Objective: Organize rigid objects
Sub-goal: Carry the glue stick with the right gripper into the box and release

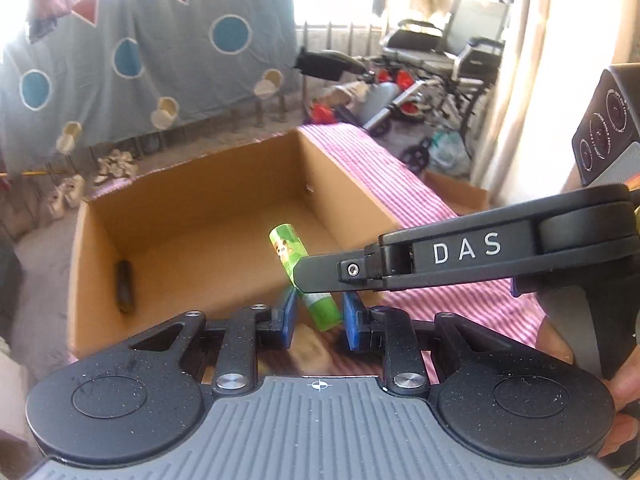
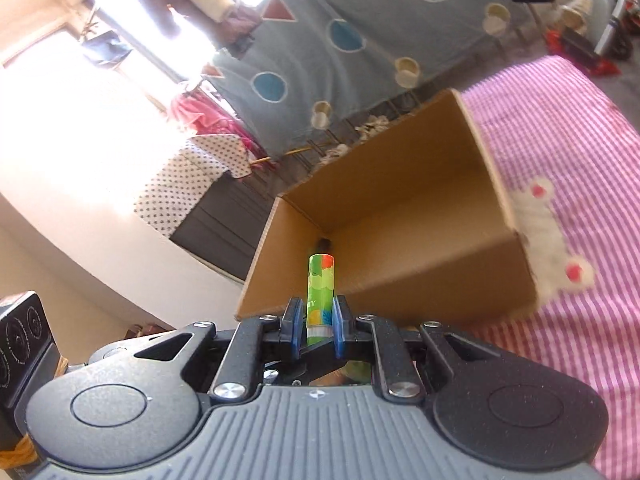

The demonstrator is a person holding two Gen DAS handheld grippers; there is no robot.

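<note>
Right wrist view: right gripper [image 2: 316,320] clenched on green tube [image 2: 319,294], tube standing up between blue pads [image 2: 297,326], near open cardboard box [image 2: 400,216]. Box on pink striped cloth [image 2: 560,140]. Left wrist view: left gripper [image 1: 320,318] clenched tight, blue pads either side of same tube [image 1: 322,308], grip unclear. Dark thing [image 1: 125,286] lying in box, left corner.

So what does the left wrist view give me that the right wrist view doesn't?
Left wrist only: a folded wheelchair at the back, and the right tongs reaching in from the side.

Right wrist only: a white fluffy thing with red dots beside the box.

Both: the green printed tube that the right tongs grip, the open brown cardboard box, a dark object inside it, and the pink striped cloth.
</note>
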